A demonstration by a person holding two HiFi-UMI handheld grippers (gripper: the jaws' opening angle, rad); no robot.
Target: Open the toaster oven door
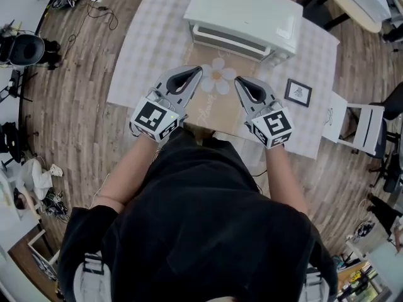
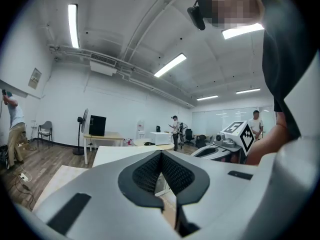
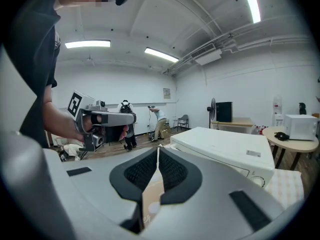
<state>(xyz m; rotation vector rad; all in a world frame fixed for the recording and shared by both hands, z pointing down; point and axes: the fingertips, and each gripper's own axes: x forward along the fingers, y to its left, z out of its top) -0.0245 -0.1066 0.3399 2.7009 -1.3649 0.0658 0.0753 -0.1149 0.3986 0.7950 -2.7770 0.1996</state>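
The white toaster oven [image 1: 245, 11] sits at the tabletop's [image 1: 148, 52] far edge, door seemingly closed. The left claw [image 1: 199, 71] and right claw [image 1: 238, 80] are clenched, empty.

One toaster oven [image 1: 245, 14], one frame [image 1: 298, 92], two grippers: left gripper [image 1: 201, 69], right gripper [image 1: 237, 80].

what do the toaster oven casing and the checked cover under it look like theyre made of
Toaster oven: probably painted sheet metal, pale and smooth, with a soft sheen on its flat top.
Checked cover: likely cloth or vinyl, matte, with a faint printed check.
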